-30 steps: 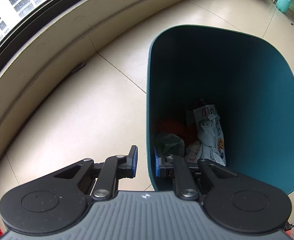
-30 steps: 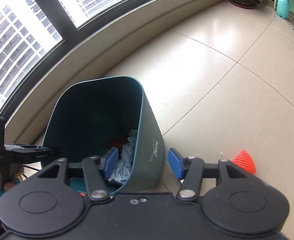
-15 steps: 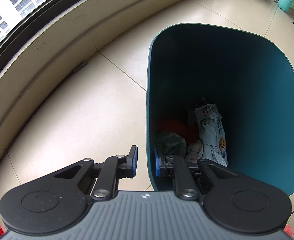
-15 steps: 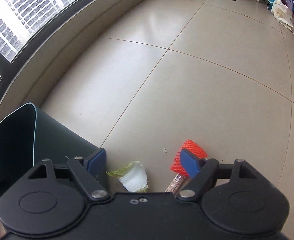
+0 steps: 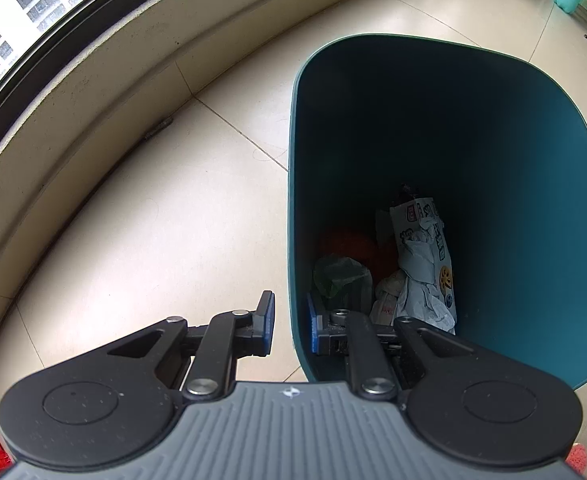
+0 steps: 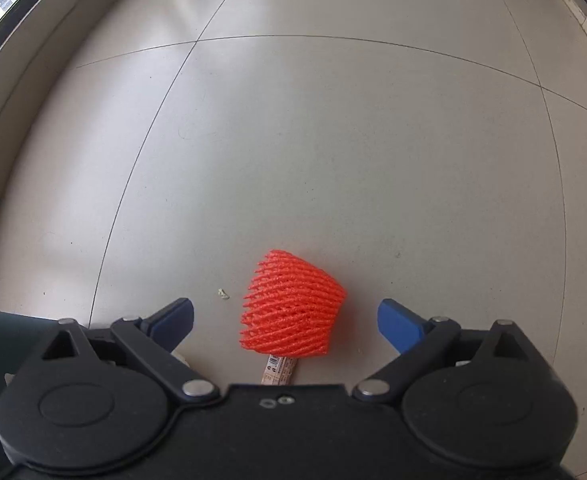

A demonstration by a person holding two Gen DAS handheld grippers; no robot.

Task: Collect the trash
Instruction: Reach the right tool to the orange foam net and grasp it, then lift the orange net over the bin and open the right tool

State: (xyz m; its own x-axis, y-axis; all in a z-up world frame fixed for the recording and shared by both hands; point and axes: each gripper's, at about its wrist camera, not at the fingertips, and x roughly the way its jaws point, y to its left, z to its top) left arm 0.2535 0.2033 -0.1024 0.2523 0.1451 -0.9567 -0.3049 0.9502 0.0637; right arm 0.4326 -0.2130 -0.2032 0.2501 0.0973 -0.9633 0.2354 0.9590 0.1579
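A: What's the room showing?

B: Beige floor tiles (image 6: 333, 140) are running up to a low ledge (image 5: 93, 92) under a window (image 5: 21, 4).

A: And the bin?

B: The teal bin (image 5: 533, 200) is standing on the floor, holding a printed wrapper (image 5: 425, 264), a green bag (image 5: 339, 276) and something orange.

A: The tongs?

B: The left gripper (image 5: 291, 326) is clamping the bin's wall. The right gripper (image 6: 285, 320) is opening wide, its pads flanking the red net (image 6: 289, 308) lying on the floor, not touching it.

Home balcony: tiled floor (image 5: 141, 216), high-rise window (image 5: 33, 4).
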